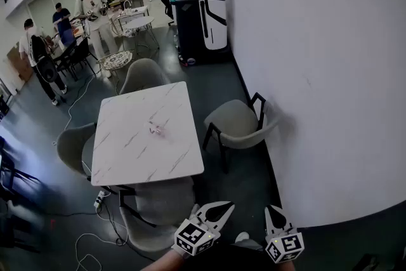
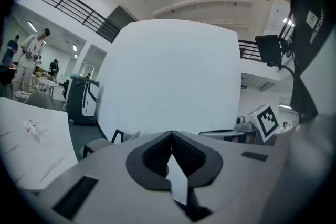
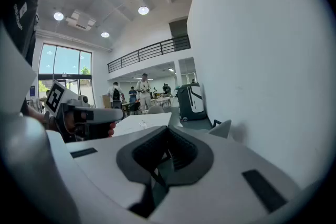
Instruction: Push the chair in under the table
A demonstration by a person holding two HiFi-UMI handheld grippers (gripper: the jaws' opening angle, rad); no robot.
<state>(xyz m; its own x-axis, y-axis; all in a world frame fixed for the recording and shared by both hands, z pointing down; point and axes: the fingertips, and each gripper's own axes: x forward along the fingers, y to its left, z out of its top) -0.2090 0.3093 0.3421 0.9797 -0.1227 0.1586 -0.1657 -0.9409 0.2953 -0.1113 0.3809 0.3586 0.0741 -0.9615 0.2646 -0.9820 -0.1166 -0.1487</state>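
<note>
With my left gripper (image 1: 223, 207) and right gripper (image 1: 272, 213) both pinched shut and empty, an off-centre shove on the chair (image 1: 236, 122), pulled out right of the table (image 1: 127, 162) by the wall (image 1: 317, 73), could slip or swing it askew.

A white table (image 1: 127, 155) carries thin grey marble veining, with a small pinkish-white item (image 1: 157, 130) near its centre. The chair (image 1: 236, 122) by the wall has a pale grey-beige shell on a black frame. The floor (image 1: 209, 89) is dark grey and the wall (image 1: 317, 73) plain white. The left claw (image 1: 228, 205) and right claw (image 1: 268, 208) are white edged in black, each bearing a cube of black-and-white square markers. A black machine (image 1: 190, 22) shows a white panel.
</note>
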